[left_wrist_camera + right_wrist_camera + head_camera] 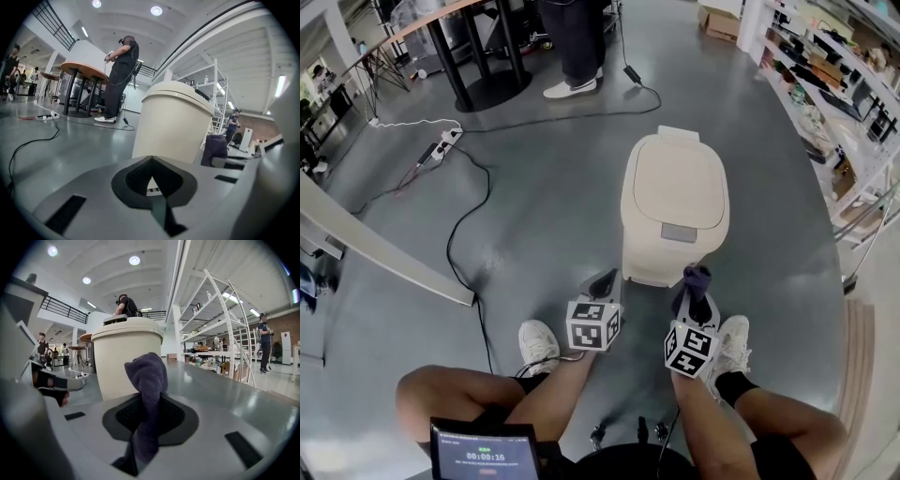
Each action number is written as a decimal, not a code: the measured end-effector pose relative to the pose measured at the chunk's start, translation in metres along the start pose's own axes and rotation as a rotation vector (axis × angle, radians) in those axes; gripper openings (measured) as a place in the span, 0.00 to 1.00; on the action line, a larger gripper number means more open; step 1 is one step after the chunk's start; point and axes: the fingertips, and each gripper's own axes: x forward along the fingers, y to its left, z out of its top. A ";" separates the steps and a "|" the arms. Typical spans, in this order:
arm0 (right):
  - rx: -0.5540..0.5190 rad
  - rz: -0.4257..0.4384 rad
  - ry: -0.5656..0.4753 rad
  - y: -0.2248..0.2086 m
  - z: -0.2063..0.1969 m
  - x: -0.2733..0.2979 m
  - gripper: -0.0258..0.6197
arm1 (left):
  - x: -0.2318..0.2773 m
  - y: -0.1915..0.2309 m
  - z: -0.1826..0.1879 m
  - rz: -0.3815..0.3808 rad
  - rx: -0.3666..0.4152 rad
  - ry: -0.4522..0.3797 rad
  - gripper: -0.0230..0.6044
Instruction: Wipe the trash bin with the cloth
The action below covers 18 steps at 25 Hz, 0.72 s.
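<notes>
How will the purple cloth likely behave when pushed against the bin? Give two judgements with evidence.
Probably floppy: the cloth bunches and folds over above the right tool shut on it. Likely light and grippy, given its fuzzy weave. It should crumple against the bin.

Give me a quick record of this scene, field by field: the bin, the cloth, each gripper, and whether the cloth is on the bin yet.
bin: beige, upright on the grey floor, lid shut
cloth: dark purple, bunched above the jaws that clamp it
left gripper: shut, empty, low at the bin's front left
right gripper: shut on the cloth, low at the bin's front right
contact: cloth close to the bin's front; touching cannot be told
beyond the bin: a person standing; a cable on the floor
</notes>
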 end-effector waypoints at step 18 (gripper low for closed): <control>-0.037 0.270 0.103 0.139 -0.059 0.024 0.16 | -0.009 0.045 -0.031 0.074 0.006 0.049 0.03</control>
